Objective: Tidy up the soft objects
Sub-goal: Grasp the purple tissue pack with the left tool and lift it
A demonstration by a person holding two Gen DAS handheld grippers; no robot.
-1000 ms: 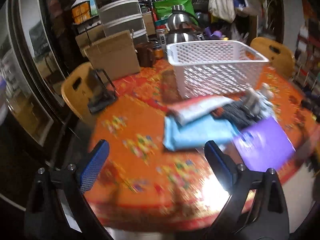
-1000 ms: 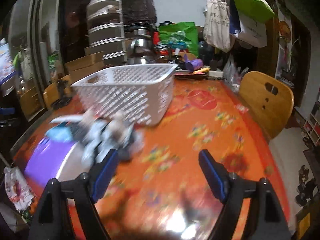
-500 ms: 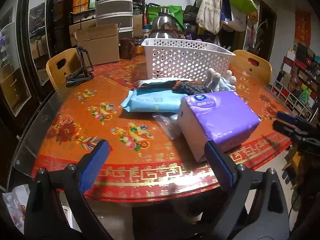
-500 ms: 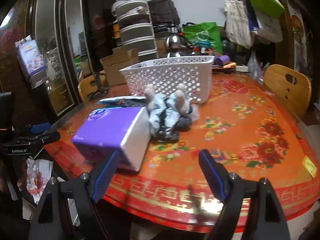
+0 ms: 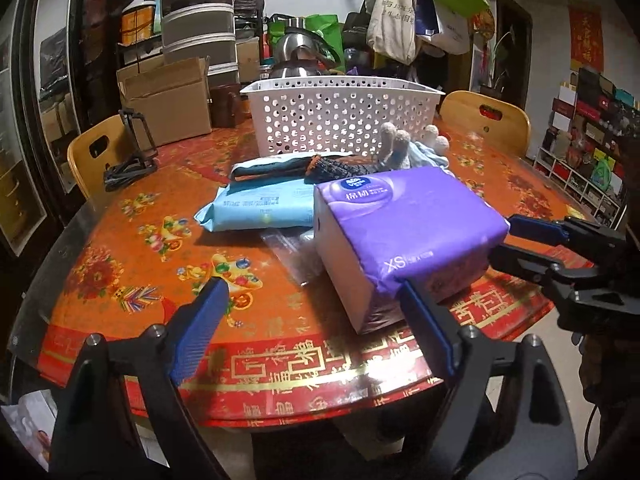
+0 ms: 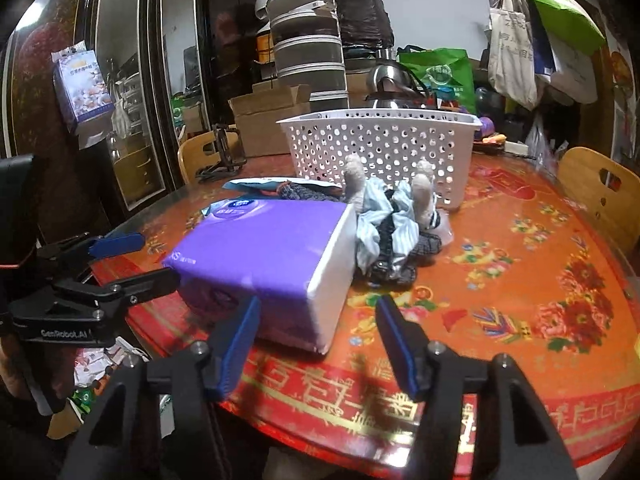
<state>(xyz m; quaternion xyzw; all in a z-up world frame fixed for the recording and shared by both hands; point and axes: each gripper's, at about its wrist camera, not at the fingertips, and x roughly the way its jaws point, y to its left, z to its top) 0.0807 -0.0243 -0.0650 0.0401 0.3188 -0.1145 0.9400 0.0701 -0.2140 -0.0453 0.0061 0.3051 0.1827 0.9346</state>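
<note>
Closer now to the near edge of the tabletop (image 5: pixel 132 248) than a second ago, with the blur of that earlier frame gone and the purple tissue pack (image 5: pixel 404 220) grown large in both views. Left gripper (image 5: pixel 310 320) low over the red-and-gold border, jaws wide apart after closing a little, nothing between them but bare cloth; right-hand pad just beside the pack's near corner, contact not clear. Right gripper (image 6: pixel 316 336) likewise at the near edge, jaws open but narrower, having just been closing, the pack's white end face (image 6: pixel 332 272) just beyond the gap and not pressed.

Pack lying near the front of the tabletop, tilted, with a crumpled clear wrapper (image 5: pixel 292 252) beside it. Behind it a light blue wipes packet (image 5: pixel 260 208), flat; then a dark knitted piece (image 5: pixel 340 168) and a bundle of pale blue and grey socks (image 6: pixel 396 220), touching the pack's far end. White perforated basket (image 5: pixel 340 120) further back, upright, contents not visible.

Seen only from the left wrist: full face of the blue packet, the clear wrapper, and the right gripper (image 5: pixel 502 238) coming in from the right with its tips close to the pack's side. Seen only from the right wrist: the pack's white end, the sock bundle in full, and the left gripper (image 6: pixel 154 258) at the left, tips straddling the pack's purple corner.
</note>
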